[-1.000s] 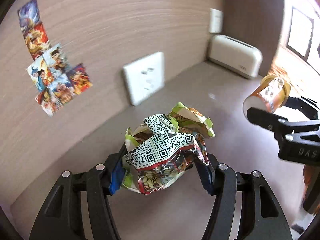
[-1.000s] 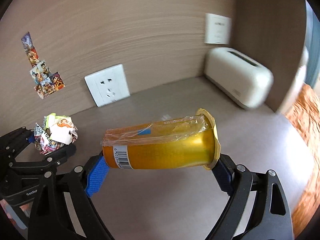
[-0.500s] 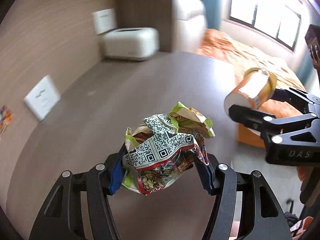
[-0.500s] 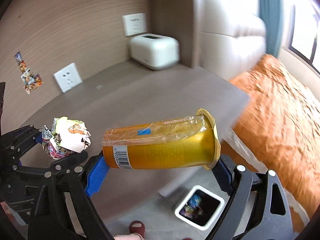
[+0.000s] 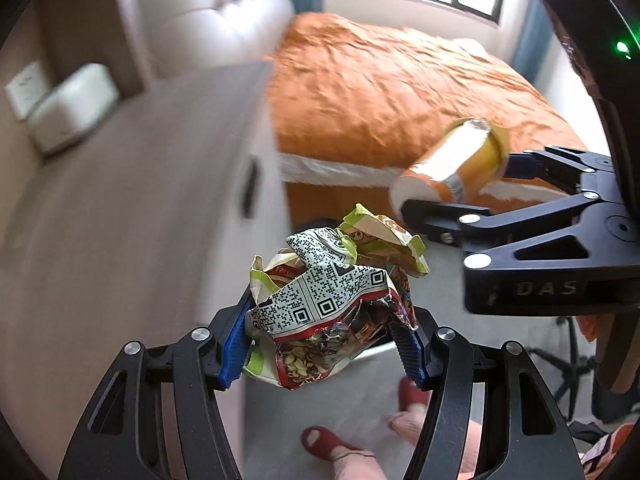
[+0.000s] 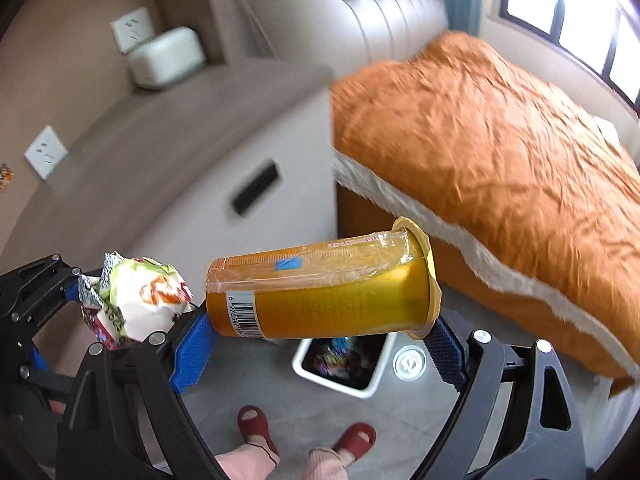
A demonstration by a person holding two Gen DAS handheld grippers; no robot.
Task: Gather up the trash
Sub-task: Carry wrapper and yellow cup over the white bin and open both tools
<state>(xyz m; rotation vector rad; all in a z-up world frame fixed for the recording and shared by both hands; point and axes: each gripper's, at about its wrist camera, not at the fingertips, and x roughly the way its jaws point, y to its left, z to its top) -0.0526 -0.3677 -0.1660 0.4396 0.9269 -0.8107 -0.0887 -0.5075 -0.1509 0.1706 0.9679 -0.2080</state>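
Observation:
My left gripper [image 5: 324,344] is shut on a crumpled snack wrapper [image 5: 332,304] printed with QR codes and green edges; the same wrapper [image 6: 140,300] shows at the left of the right wrist view. My right gripper [image 6: 320,344] is shut end to end on a yellow-orange plastic cup [image 6: 320,292] lying sideways, its foil lid torn; the cup [image 5: 452,164] appears at the right of the left wrist view. Below the cup, on the grey floor, stands a small white trash bin [image 6: 344,364] with colourful wrappers inside. Both grippers hang over the floor, off the table.
A beige table [image 6: 180,120] with a drawer handle stands to the left, a white toaster [image 6: 166,56] at its back. An orange-covered bed [image 6: 500,160] fills the right. A person's feet in red slippers [image 6: 256,424] stand on the floor below. A round floor drain [image 6: 410,362] sits beside the bin.
Both grippers swung right, away from the wall and table top, out over the floor. The bed, bin and feet came into view. Wrapper and cup stay gripped as before.

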